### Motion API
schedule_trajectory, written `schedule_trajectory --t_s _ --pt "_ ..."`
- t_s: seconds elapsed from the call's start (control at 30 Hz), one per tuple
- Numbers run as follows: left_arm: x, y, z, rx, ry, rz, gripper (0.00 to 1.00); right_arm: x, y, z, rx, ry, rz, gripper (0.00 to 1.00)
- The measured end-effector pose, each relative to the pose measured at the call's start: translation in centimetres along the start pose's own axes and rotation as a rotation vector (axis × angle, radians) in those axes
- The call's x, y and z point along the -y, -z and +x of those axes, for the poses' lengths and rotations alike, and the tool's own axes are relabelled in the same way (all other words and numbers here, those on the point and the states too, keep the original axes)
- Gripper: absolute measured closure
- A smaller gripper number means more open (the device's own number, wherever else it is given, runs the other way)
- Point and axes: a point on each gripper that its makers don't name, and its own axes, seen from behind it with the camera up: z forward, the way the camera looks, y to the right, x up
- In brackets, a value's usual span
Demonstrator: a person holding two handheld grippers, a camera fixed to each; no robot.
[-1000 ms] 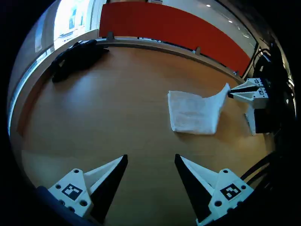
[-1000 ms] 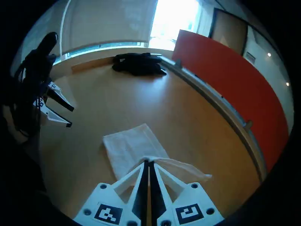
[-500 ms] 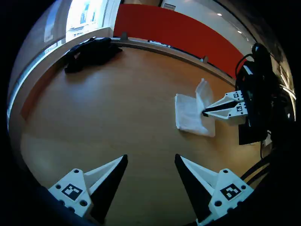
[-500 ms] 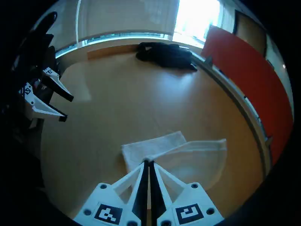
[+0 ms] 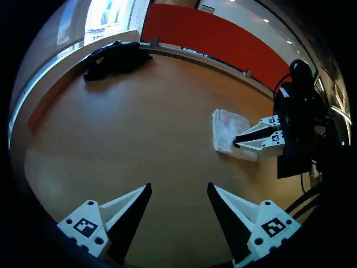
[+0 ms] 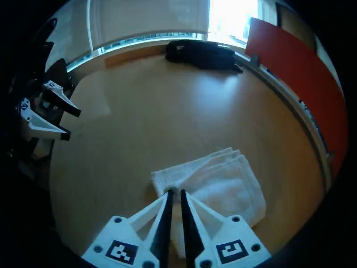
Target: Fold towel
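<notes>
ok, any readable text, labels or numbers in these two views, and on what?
No readable text in either view.
The black-and-white square markers on the left gripper and the right gripper are coded patterns, not letters.
The red wall panel and the white folded towel show no lettering.

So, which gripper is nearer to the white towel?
Right. The right gripper has its tips at the edge of the towel; the left gripper is well apart from it.
</notes>
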Motion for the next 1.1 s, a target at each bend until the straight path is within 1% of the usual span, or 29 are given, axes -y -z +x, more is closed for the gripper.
schedule_trajectory --t_s 0.17,0.2,0.23,0.33,0.6,1.1 --pt "-0.1 -0.2 0.4 -0.004 -0.010 -0.001 0.07 -0.2 0.6 0.1 -0.016 -0.013 -0.008 0.41" --pt "-0.2 -0.2 0.4 -0.004 -0.011 -0.001 0.07 -0.2 0.6 0.1 -0.018 -0.015 -0.010 0.37" --pt "-0.2 -0.2 0.5 -0.004 -0.011 -0.002 0.07 -0.3 0.7 0.0 -0.019 -0.018 -0.013 0.36" --pt "-0.3 -0.3 0.6 -0.004 -0.012 -0.003 0.07 -0.4 1.0 -0.3 -0.019 -0.026 -0.018 0.33" --pt "-0.3 -0.4 0.6 -0.002 -0.013 0.001 0.07 -0.2 1.9 -1.9 -0.011 -0.052 -0.037 0.33" --pt "-1.2 -0.9 0.8 0.001 -0.025 -0.010 0.07 -0.6 4.3 -7.0 0.032 -0.134 -0.093 0.33"
